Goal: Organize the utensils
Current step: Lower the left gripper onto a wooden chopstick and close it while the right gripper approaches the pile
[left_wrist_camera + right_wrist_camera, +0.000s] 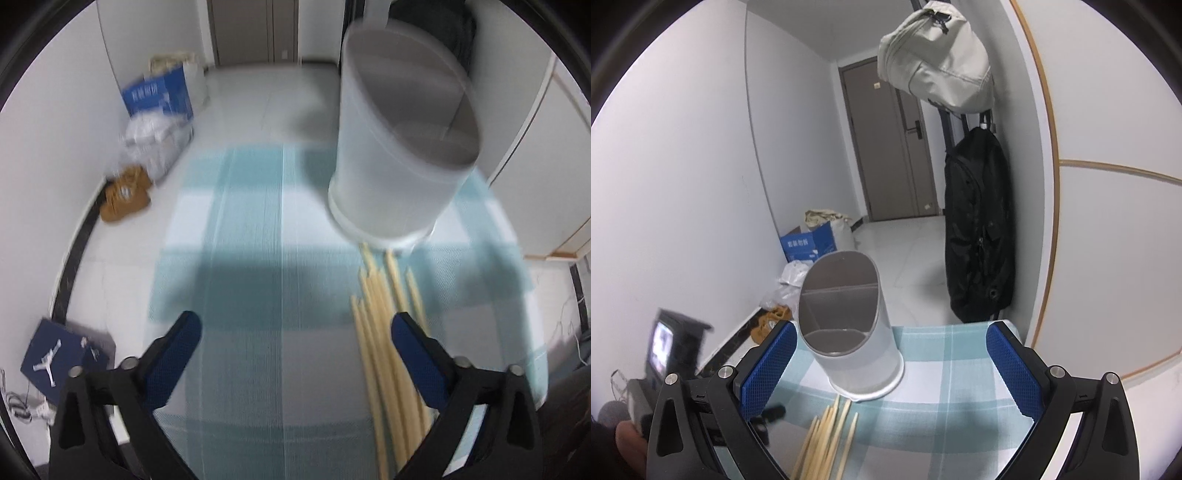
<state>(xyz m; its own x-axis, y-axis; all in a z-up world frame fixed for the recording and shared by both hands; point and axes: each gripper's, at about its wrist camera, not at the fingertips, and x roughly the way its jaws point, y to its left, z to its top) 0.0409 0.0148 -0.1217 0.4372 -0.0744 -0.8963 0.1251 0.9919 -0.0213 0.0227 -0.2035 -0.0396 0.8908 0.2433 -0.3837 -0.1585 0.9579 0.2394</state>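
left tool point(295, 334) spread wide over the checked bench point(251, 229), nothing pinched, right tool point(891, 341) spread too, bamboo chopsticks point(384, 354) loose by the white 2-compartment utensil holder point(849, 325), holder upright

A white Jumpman logo marks the navy shoebox point(64, 356); the blue carton's point(159, 96) print is illegible

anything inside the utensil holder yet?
The white utensil holder shows a divider and bare grey inner walls, no utensils. Its floor is hidden by the front wall. The chopsticks lie on the tablecloth.
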